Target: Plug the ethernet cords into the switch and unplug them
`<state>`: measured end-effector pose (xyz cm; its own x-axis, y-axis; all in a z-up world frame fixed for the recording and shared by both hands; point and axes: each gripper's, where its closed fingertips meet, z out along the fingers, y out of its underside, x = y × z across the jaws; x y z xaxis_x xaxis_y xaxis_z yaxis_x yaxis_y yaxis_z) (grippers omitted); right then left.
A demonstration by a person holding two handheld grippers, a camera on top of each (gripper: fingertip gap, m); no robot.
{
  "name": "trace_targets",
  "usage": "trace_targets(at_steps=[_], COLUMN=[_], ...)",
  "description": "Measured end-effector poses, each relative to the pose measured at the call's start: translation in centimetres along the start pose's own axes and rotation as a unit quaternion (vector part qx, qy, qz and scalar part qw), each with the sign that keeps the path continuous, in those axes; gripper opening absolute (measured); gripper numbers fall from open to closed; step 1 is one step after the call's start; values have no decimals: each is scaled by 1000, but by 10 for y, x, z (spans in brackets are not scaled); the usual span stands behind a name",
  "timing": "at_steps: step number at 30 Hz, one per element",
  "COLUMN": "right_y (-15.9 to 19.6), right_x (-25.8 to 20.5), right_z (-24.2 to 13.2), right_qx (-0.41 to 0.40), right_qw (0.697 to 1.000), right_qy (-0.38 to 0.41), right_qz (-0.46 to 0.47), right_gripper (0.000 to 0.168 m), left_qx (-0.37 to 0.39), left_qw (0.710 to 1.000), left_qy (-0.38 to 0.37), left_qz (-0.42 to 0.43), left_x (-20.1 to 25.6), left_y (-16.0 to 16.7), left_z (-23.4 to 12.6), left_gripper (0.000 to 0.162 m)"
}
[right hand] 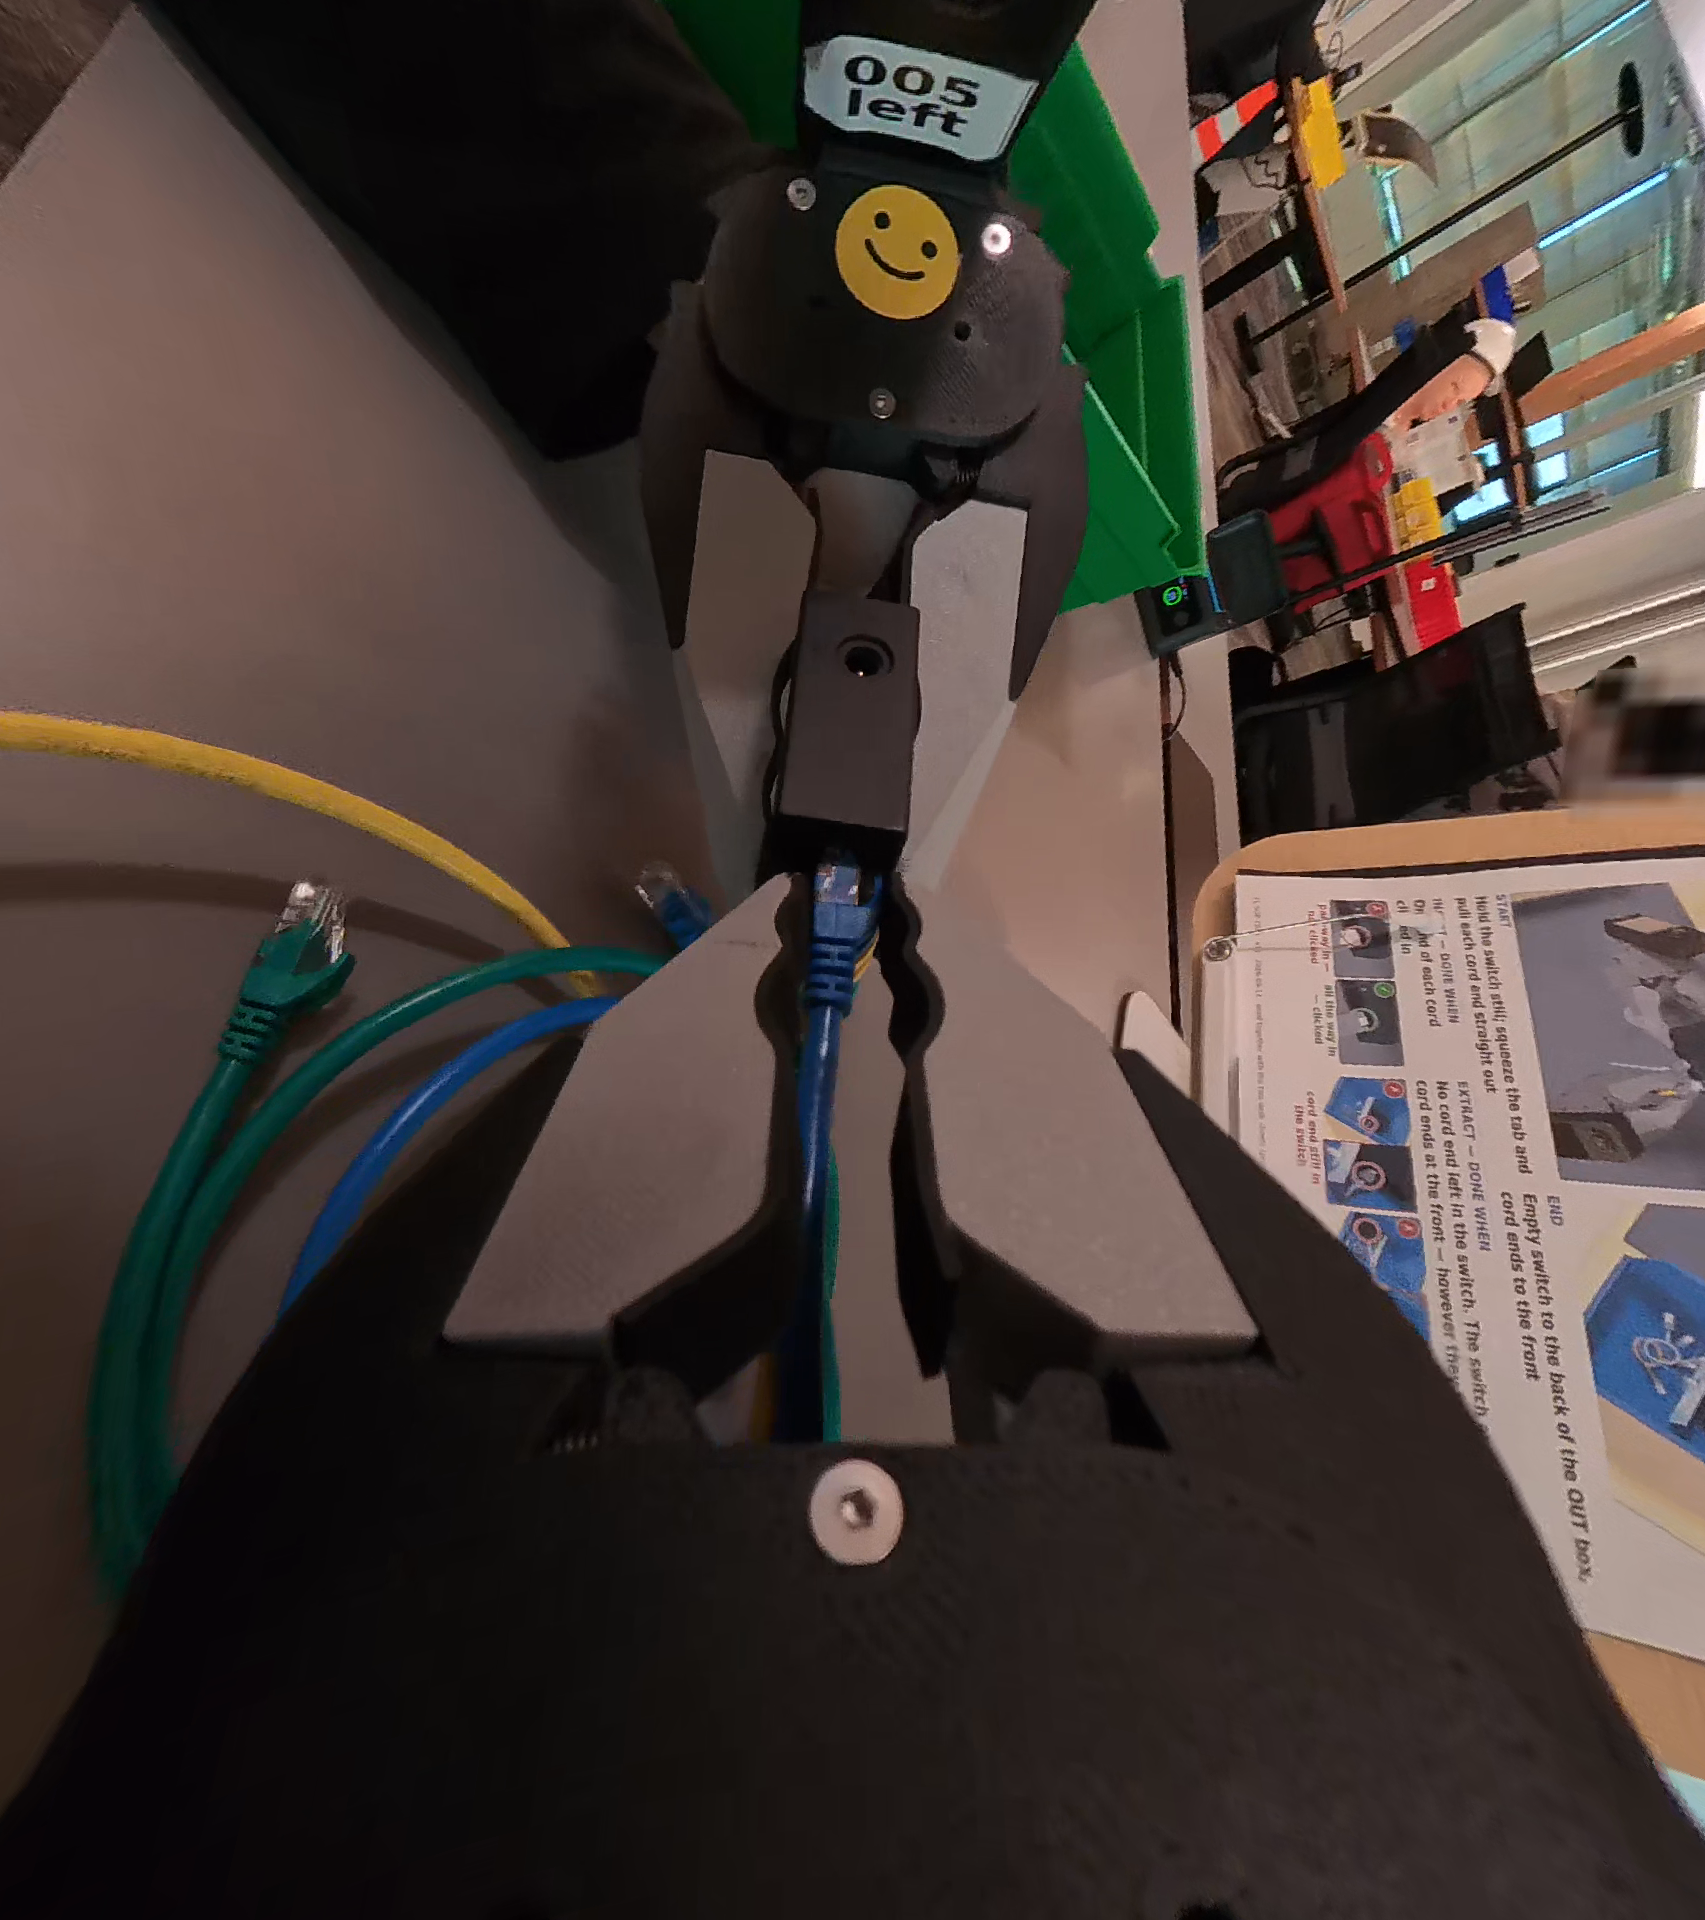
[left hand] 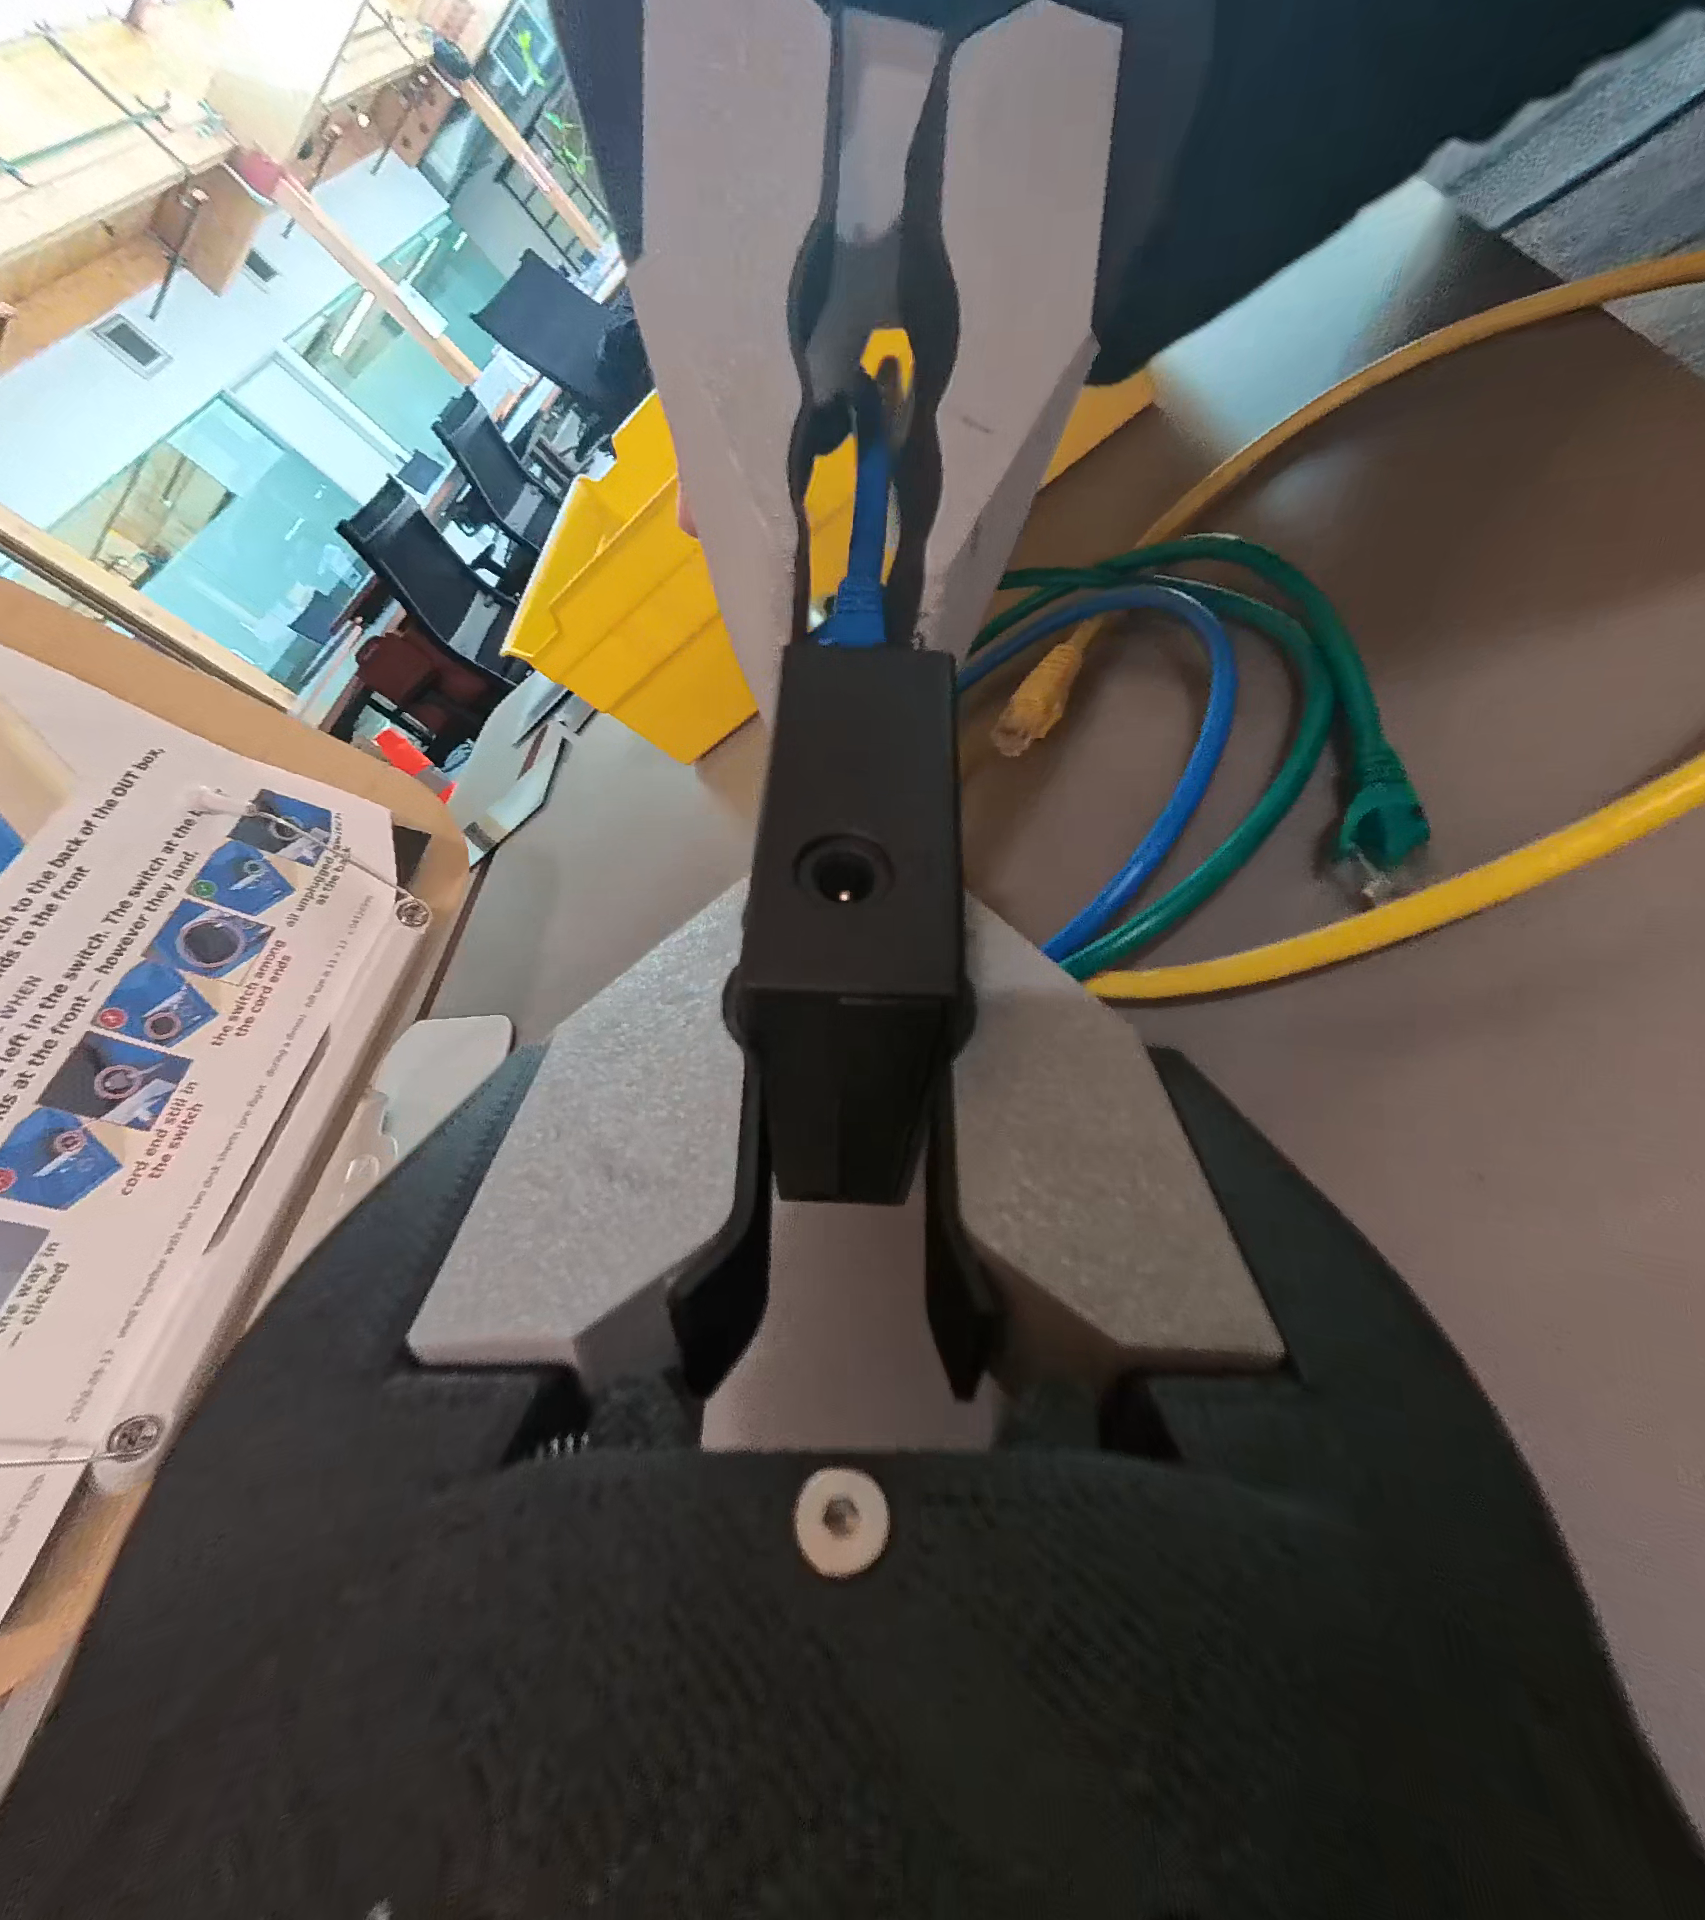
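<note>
I'm working over a smooth grey-beige worktop (left hand: 1450, 1195) in an open workshop with glass partitions, black chairs and wooden ceiling beams. A yellow plastic bin (left hand: 640, 623) stands beyond the grippers in my left wrist view, and a green plastic bin (right hand: 1118, 436) sits behind the left gripper in my right wrist view; I cannot see inside either. A laminated instruction sheet on a plywood board (right hand: 1450, 1247) lies at the worktop's edge.

My left gripper (left hand: 848, 1039) is clamped narrow on the small black rectangular switch (left hand: 853, 883), held off the surface between the two tools. Its long axis runs straight along the fingers, the port end facing my right gripper (right hand: 843, 966), and the round socket faces the camera.

The right gripper is closed on the blue ethernet cord (right hand: 827, 1039) just behind its plug, which sits in the switch's port; how deep I cannot tell. The cord runs back between the fingers.

On the worktop lie a loose green ethernet cord (right hand: 287, 966) and a looping yellow ethernet cord (left hand: 1450, 904), both unplugged.
</note>
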<state>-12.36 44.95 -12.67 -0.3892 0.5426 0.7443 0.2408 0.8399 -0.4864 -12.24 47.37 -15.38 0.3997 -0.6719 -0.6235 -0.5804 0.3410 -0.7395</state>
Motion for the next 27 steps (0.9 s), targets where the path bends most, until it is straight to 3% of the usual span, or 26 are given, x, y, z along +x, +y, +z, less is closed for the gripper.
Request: trace_targets(at_steps=[12,21,27], right_y=[-6,-12,-2], right_x=[-7,-1,-4], right_z=[-2,-14,-7], right_qx=[-31,97,38], right_qw=[996,984,994], right_qy=[-43,-79,-68], right_qz=[-65,127,72], right_gripper=[9,8,9], left_qx=[15,46,8], left_qw=[998,996,998], left_qy=[52,59,47], left_qz=[-32,-49,-35], left_x=[10,9,9], left_y=[-5,-22,-9], left_z=[-6,-7,-3], left_gripper=[27,28,28])
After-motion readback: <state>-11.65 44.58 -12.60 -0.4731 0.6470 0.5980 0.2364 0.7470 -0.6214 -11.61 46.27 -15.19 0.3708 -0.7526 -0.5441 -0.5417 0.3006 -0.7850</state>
